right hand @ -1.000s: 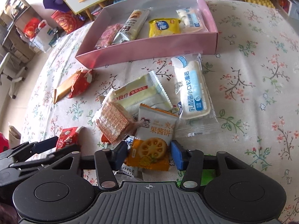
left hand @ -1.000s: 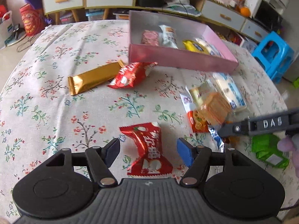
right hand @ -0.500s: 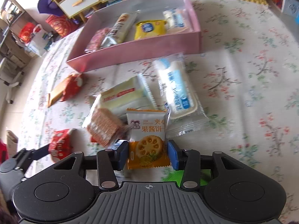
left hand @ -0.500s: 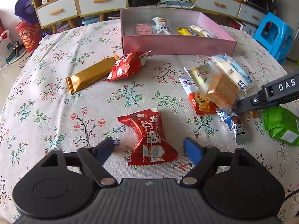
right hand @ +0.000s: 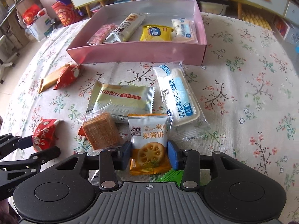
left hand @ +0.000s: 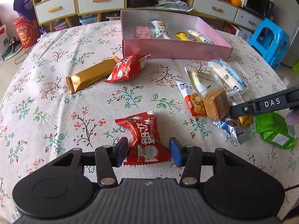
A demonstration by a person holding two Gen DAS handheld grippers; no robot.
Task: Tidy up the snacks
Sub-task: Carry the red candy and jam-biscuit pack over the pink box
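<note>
Snacks unmoved; left tongs (left hand: 148,152) closing around red candy (left hand: 143,140), right tongs (right hand: 149,154) closing onto biscuit packet (right hand: 148,141).

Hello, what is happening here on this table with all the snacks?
A person is sorting snacks into a pink box with two handheld grippers. The left gripper has just been closing around a red candy packet; its pads sit at the wrapper's edges. The right gripper has been closing on a jam biscuit packet and now presses it. Four snacks already lie in the box; several more wait on the floral tablecloth.
</note>
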